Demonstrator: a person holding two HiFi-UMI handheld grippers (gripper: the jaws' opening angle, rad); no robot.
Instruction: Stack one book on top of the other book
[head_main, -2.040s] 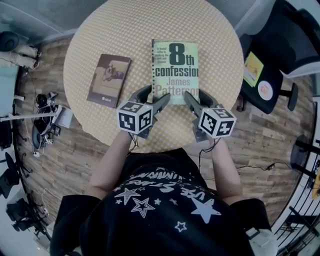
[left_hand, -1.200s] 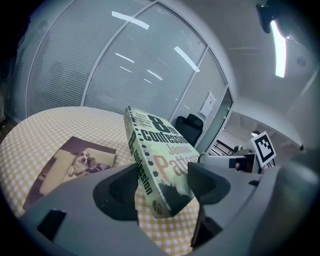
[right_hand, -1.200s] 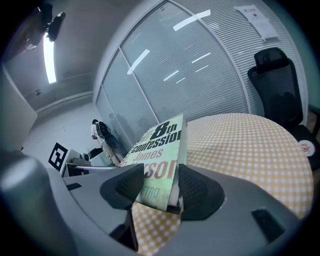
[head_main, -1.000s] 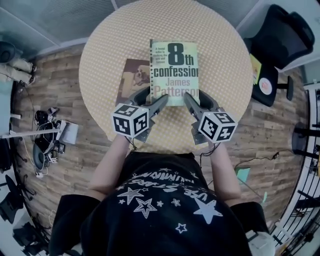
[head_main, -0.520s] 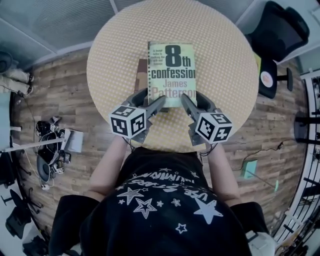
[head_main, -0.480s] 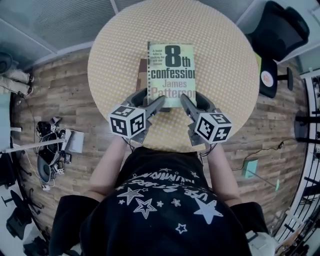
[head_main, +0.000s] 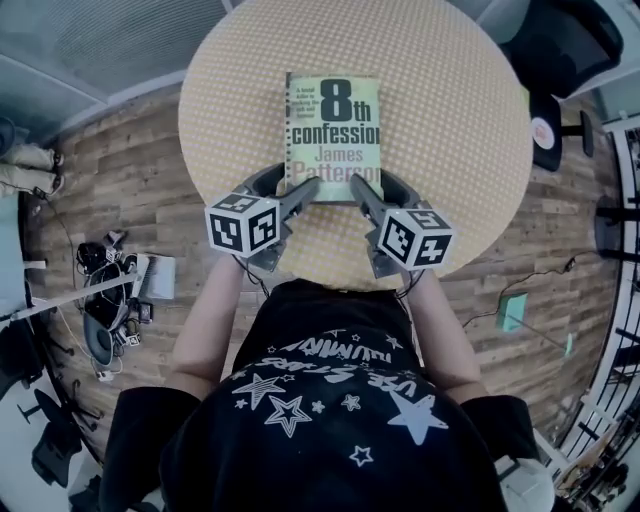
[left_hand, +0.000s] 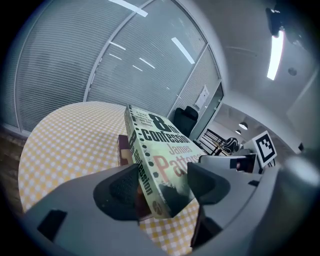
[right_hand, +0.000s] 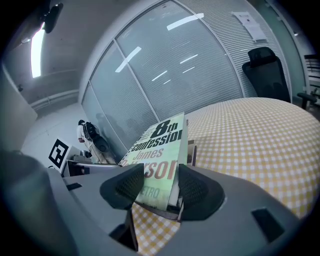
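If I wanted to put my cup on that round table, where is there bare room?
The checked table is bare left of the green book, right of it, and beyond its far edge. The near edge is crowded: the left gripper and right gripper clamp the book's near corners there, and a brown book sits beneath it.

Green book (head_main: 333, 135) cover "8th confession", "James Patterson" partly covered, spine seemingly "confession"

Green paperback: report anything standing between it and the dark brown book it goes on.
Nothing visible. The green paperback, clamped at its near corners by the left claw and right claw, hangs directly over the dark brown book.
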